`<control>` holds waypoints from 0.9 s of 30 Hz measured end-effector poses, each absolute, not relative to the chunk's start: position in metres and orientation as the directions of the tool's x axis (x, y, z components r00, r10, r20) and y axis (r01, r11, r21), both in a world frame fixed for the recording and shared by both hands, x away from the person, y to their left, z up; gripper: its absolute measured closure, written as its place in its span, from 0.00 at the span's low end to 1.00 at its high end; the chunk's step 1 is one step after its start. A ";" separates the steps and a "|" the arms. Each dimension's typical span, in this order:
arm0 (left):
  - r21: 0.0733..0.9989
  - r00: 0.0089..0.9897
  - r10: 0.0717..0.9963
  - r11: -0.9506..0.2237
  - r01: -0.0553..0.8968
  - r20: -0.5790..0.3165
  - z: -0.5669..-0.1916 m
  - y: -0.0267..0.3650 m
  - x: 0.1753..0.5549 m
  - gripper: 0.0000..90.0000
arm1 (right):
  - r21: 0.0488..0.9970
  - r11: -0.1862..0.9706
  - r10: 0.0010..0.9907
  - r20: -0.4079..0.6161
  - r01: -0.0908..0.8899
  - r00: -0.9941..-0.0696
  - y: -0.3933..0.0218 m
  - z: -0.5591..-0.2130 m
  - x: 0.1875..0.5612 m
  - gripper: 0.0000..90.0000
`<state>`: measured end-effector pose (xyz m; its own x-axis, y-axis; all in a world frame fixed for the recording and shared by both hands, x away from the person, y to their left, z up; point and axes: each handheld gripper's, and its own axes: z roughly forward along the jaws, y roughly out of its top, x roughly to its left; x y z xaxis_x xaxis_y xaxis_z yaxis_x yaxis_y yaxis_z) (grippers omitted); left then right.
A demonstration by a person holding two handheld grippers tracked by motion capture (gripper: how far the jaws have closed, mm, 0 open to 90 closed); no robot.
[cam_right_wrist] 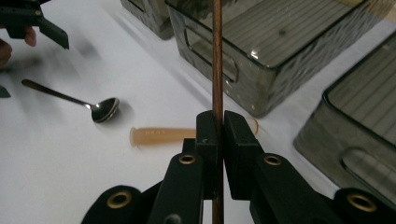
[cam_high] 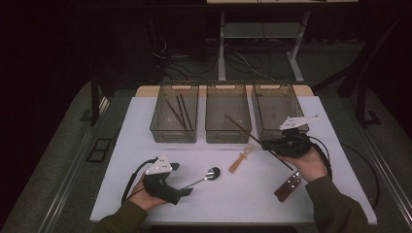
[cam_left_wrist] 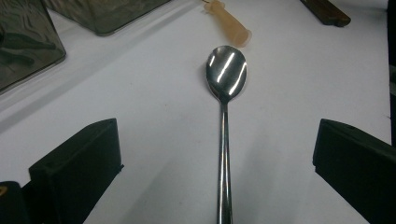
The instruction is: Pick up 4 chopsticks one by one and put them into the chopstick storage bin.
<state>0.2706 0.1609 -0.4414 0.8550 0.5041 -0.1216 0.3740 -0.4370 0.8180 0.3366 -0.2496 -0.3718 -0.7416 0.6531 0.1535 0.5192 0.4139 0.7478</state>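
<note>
A white table (cam_high: 145, 145) carries everything, seen from above the person's side. Along its far edge stand three clear smoky bins in a row. The left bin (cam_high: 175, 127) holds a few dark chopsticks (cam_high: 179, 112) lying lengthwise. The middle bin (cam_high: 227, 127) sits just beside it, and the right bin (cam_high: 270, 104) stands toward the far right corner.

The right gripper (cam_high: 268, 144), held in the person's right hand (cam_high: 308, 165), is above the table just in front of the right bin. Its jaws are closed tight on a thin brown chopstick (cam_right_wrist: 217, 60), pinched partway along its length. In the high view the stick slants from over the middle bin, through the jaws, down toward the right near part of the table.

The left gripper (cam_high: 187, 191) rests near the table's near left edge, held in the person's left hand (cam_high: 145, 199). Its jaws stand wide apart, one on each side of the handle of a metal spoon (cam_left_wrist: 225, 74), not touching it. The spoon lies flat on the table, its bowl pointing away toward the middle.

A small tan-handled utensil (cam_high: 239, 161) lies on the table just beyond the spoon's bowl, near the centre. A dark brown wooden-handled item (cam_high: 287, 186) lies near the right near edge, beside the right wrist.
</note>
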 end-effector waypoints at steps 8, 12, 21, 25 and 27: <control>0.818 0.856 0.502 -0.438 0.373 -0.122 -0.442 0.161 0.271 0.00 | 0.759 0.411 0.647 0.146 0.504 -0.748 -0.224 -0.369 0.352 0.94; 0.819 0.856 0.502 -0.435 0.375 -0.125 -0.441 0.162 0.271 0.00 | 0.760 0.408 0.648 0.148 0.505 -0.747 -0.213 -0.369 0.359 0.94; 0.822 0.854 0.504 -0.425 0.379 -0.133 -0.442 0.160 0.270 0.00 | 0.773 0.389 0.655 0.150 0.501 -0.740 -0.189 -0.364 0.375 0.94; 0.822 0.855 0.501 -0.425 0.380 -0.136 -0.442 0.160 0.270 0.00 | 0.777 0.384 0.657 0.150 0.499 -0.739 -0.180 -0.360 0.381 0.94; 0.821 0.855 0.501 -0.425 0.381 -0.137 -0.442 0.160 0.270 0.00 | 0.776 0.382 0.660 0.151 0.502 -0.736 -0.176 -0.359 0.384 0.94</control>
